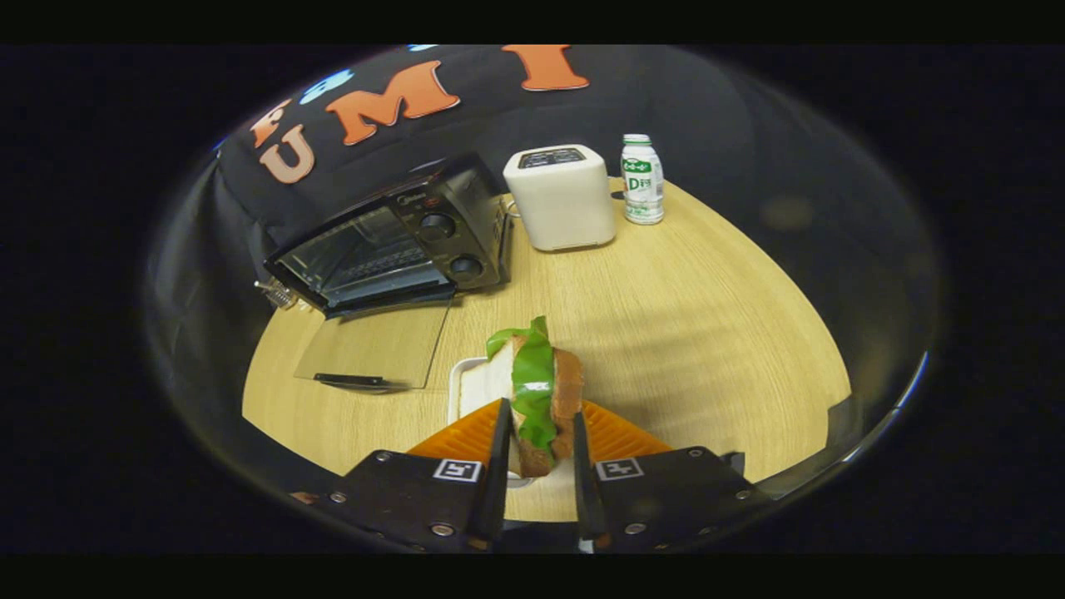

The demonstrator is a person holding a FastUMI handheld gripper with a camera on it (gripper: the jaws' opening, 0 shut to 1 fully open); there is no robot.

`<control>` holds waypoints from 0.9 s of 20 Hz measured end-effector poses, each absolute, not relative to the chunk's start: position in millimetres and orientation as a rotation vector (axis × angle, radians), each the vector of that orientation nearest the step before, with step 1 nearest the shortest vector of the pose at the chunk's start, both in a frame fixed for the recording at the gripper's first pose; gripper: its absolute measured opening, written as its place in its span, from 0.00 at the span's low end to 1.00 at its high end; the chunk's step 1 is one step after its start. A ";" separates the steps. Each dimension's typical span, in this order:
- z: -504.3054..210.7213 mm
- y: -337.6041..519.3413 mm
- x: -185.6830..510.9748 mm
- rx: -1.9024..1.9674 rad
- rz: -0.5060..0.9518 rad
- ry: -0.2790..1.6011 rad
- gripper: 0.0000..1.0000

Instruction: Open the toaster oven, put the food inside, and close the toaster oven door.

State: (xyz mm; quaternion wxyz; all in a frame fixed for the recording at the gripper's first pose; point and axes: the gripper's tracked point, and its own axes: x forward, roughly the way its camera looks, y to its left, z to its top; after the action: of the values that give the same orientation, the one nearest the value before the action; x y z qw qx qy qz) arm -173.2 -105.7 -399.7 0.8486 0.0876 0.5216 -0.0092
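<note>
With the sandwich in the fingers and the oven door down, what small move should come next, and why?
Probably carry the sandwich forward and left toward the toaster oven. The gripper looks shut on it above the white plate, and the glass door already lies open on the table.

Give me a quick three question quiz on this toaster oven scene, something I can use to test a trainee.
1. True or false: the toaster oven door is already open.
2. What is the gripper holding between its fingers?
A. the bottle
B. the sandwich
C. the white appliance
3. Fill in: beyond the white appliance, the ____ stands upright on the table.

Key:
1. True; the glass door lies flat on the table.
2. B; both fingers press on the sandwich, over a white plate.
3. bottle
</note>
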 end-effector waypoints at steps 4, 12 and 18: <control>-393.9 -102.4 -171.1 0.168 -0.036 1.087 0.25; -349.9 -92.1 -153.8 0.208 -0.076 1.000 0.22; -310.5 -62.9 -120.1 0.253 -0.031 0.912 0.22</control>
State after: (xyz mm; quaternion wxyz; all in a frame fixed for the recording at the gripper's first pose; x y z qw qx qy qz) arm -120.1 -62.9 -310.5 0.8901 0.1217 0.4390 -0.0149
